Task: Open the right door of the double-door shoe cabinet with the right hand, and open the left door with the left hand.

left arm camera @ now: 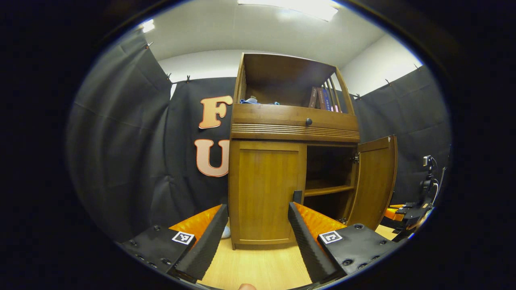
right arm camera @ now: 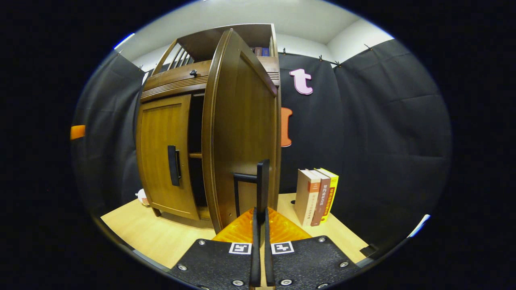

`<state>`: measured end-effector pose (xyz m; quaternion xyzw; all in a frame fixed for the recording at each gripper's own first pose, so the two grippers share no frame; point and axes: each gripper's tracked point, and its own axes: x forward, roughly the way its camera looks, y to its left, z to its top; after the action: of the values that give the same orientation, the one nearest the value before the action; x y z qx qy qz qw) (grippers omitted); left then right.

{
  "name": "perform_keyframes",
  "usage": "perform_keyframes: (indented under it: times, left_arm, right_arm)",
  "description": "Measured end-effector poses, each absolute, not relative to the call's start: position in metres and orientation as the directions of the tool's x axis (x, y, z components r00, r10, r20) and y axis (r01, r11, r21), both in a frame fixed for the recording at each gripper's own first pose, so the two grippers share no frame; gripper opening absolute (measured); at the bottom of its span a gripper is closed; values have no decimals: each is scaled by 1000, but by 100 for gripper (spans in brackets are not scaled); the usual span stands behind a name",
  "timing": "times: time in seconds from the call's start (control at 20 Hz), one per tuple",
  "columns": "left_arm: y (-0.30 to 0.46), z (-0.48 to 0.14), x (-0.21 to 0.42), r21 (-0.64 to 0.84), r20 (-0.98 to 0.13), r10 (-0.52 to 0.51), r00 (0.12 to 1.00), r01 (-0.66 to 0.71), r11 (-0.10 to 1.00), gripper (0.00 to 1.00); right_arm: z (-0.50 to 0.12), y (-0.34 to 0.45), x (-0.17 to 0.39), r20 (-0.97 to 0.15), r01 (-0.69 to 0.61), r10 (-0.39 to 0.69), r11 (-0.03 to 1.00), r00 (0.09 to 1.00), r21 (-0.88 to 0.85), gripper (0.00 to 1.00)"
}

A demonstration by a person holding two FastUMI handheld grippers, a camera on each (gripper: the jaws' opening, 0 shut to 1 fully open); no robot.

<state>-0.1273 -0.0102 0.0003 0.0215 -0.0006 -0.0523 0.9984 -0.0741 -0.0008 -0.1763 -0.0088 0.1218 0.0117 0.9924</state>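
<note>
The wooden shoe cabinet (left arm camera: 294, 133) stands on a light wooden floor. Its left door (left arm camera: 264, 193) is closed; its black handle (left arm camera: 297, 196) shows just above my left gripper's right fingertip. My left gripper (left arm camera: 258, 207) is open, close in front of that door, with nothing between the fingers. The right door (left arm camera: 375, 181) stands swung open, baring an inner shelf (left arm camera: 326, 188). In the right gripper view that door (right arm camera: 242, 133) is edge-on, and my right gripper (right arm camera: 260, 215) is shut on its black handle (right arm camera: 263, 181). The left door's handle (right arm camera: 173, 165) shows beyond. The right gripper (left arm camera: 407, 211) also shows beside the open door.
Three books (right arm camera: 316, 197) stand upright on the floor right of the cabinet. A drawer with a round knob (left arm camera: 308, 121) sits above the doors; books (left arm camera: 322, 98) and a blue cloth (left arm camera: 250, 100) lie on the top shelf. A small white object (left arm camera: 225, 232) lies at the cabinet's left foot.
</note>
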Motion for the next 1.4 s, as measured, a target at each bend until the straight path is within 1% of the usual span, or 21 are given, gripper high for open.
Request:
perform_keyframes:
  times: [0.25, 0.3, 0.35, 0.4, 0.45, 0.5, 0.65, 0.7, 0.75, 0.85, 0.9, 0.95, 1.0, 1.05, 1.1, 1.2, 1.25, 1.3, 1.4]
  left_arm:
    - [-25, -3, -127, 48, -20, -122, 992, 123, 991, 94]
    - [-26, -5, -126, 51, -23, -119, 993, 120, 991, 97]
    - [-28, -4, -124, 52, -25, -115, 993, 117, 992, 99]
    - [-29, -5, -123, 51, -26, -113, 993, 114, 992, 96]
    - [-31, -4, -122, 49, -27, -111, 993, 112, 992, 99]
    - [-34, -5, -122, 49, -27, -112, 993, 113, 992, 96]
    - [-43, -7, -121, 56, -33, -117, 993, 119, 991, 96]
    - [-46, -8, -120, 59, -34, -120, 992, 122, 991, 94]
    - [-50, -8, -119, 60, -34, -123, 992, 125, 990, 96]
    - [-56, -10, -117, 60, -35, -127, 991, 129, 990, 96]
    - [-58, -11, -116, 61, -37, -128, 991, 130, 990, 94]
    - [-60, -13, -114, 66, -40, -126, 991, 129, 990, 94]
    - [-62, -15, -112, 71, -43, -125, 991, 127, 989, 97]
    - [-63, -17, -108, 74, -44, -123, 991, 126, 989, 94]
    - [-65, -19, -104, 77, -47, -118, 992, 121, 990, 99]
    - [-66, -25, -96, 82, -53, -103, 993, 107, 991, 97]
    - [-66, -27, -91, 86, -56, -96, 994, 100, 991, 96]
    - [-67, -29, -88, 91, -57, -91, 994, 96, 991, 95]
    - [-70, -34, -79, 93, -62, -87, 994, 93, 991, 94]
  right_arm:
    - [-175, -29, -74, -249, -3, 0, 1000, 968, -14, 1]
    - [-175, -33, -74, -251, -8, 3, 1000, 968, -22, 6]
    - [-174, -39, -74, -253, -12, 4, 999, 968, -31, 1]
    - [-175, -43, -73, -253, -16, 6, 999, 968, -39, 0]
    - [-174, -47, -73, -253, -21, 9, 999, 968, -45, 0]
    - [-174, -51, -73, -253, -23, 11, 999, 967, -44, 1]
    - [-175, -63, -76, -258, -26, 18, 999, 966, -30, 1]
    - [-176, -64, -74, -260, -34, 28, 999, 965, -18, 1]
    - [-176, -66, -74, -261, -40, 35, 999, 965, -14, 1]
    - [-178, -71, -75, -260, -53, 49, 999, 964, -10, 1]
    - [-178, -73, -76, -258, -58, 54, 998, 965, -9, 1]
    - [-178, -74, -75, -256, -63, 59, 998, 965, -4, 1]
    - [-177, -76, -75, -254, -66, 65, 998, 965, 2, 1]
    - [-177, -80, -75, -253, -68, 69, 998, 965, 11, 1]
    - [-178, -82, -74, -252, -71, 74, 997, 965, 22, 1]
    - [-178, -87, -73, -247, -77, 86, 996, 965, 48, 1]
    - [-177, -89, -73, -245, -80, 92, 995, 965, 58, 5]
    - [-177, -91, -73, -245, -82, 96, 995, 965, 64, 1]
    - [-178, -93, -73, -248, -89, 102, 994, 963, 65, 0]
